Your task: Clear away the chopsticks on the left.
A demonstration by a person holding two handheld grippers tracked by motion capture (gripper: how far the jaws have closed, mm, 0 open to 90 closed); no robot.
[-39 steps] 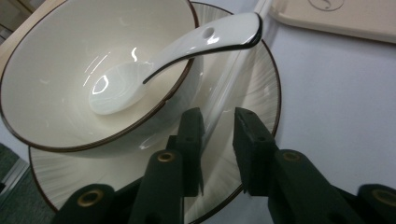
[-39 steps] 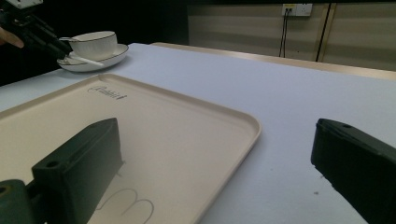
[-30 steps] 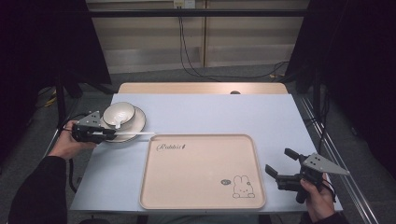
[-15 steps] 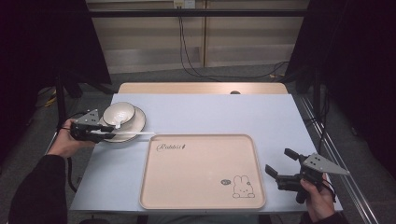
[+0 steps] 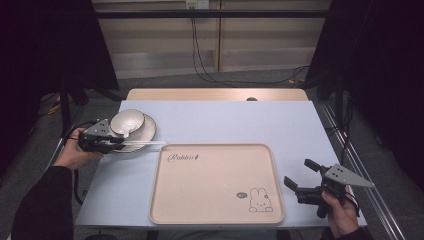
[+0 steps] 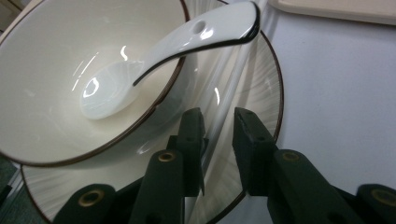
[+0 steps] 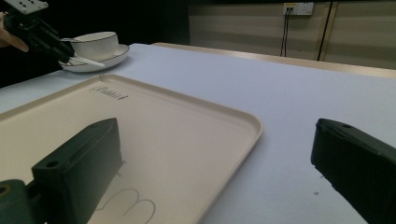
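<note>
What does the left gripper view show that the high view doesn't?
The left gripper view alone shows the hole in the spoon's handle and that the left gripper has its jaws either side of white chopsticks, with a gap visible. The high view alone shows the tray, the rabbit drawing and the right gripper, open. Both show the bowl on its plate.

The tray (image 5: 216, 185) has one word on it in curly letters. It reads "Rabbit" (image 5: 183, 157) and sits near the far left corner of the tray. In the right gripper view the same word (image 7: 110, 93) shows, but it is harder to read. Near the little rabbit drawing (image 5: 260, 200) is a tiny round mark (image 5: 241, 194), too small to read.
</note>
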